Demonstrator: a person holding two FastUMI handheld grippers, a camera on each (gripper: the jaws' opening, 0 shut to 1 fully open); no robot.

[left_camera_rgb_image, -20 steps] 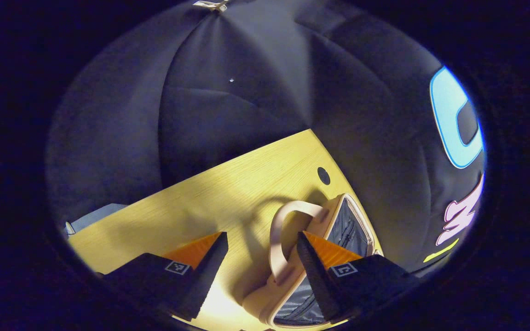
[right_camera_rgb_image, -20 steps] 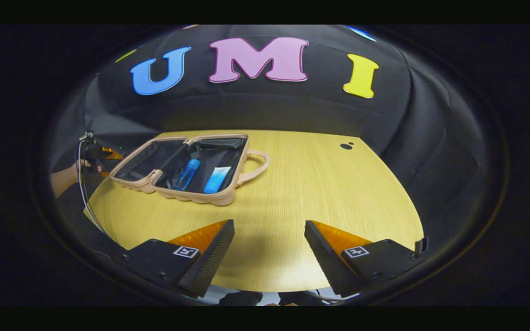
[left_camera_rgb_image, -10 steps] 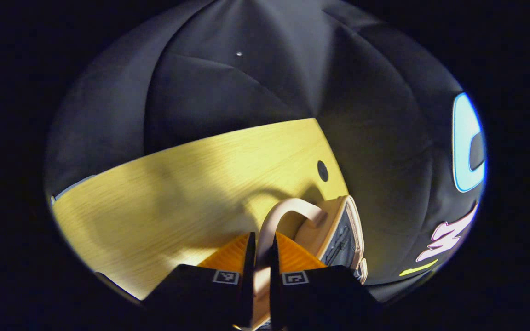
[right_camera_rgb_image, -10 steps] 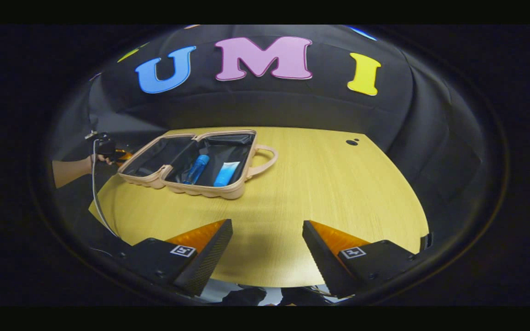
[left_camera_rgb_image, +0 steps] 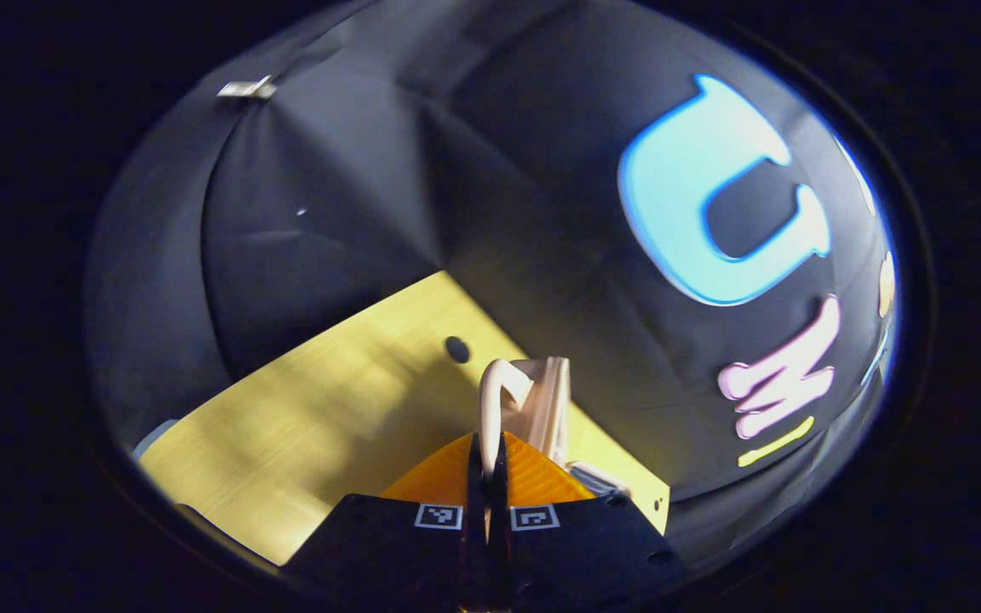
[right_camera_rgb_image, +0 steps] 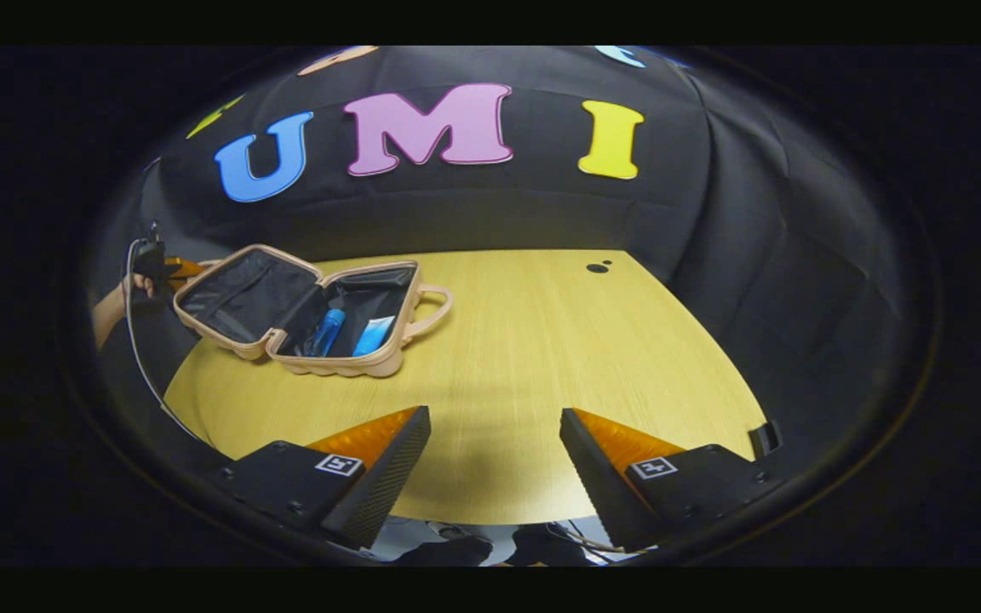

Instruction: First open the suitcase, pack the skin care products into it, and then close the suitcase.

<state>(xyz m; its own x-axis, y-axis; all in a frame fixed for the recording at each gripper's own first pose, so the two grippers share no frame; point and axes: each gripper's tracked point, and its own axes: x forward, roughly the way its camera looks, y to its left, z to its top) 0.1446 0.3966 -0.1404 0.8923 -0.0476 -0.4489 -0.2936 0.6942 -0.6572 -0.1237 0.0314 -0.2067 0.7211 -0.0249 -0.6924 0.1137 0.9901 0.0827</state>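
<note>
Left gripper view has my left gripper (left_camera_rgb_image: 488, 460) clamped on the suitcase lid's handle (left_camera_rgb_image: 499, 393), which I should swing steadily over the suitcase (right_camera_rgb_image: 295, 311) holding both blue skin care products (right_camera_rgb_image: 326, 331), while my right gripper (right_camera_rgb_image: 495, 460) hangs spread, well clear over the table (right_camera_rgb_image: 542, 358).

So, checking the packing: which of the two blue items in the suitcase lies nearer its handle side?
The lighter blue tube; the darker blue bottle lies beside it, toward the raised lid, farther from the handle.
</note>
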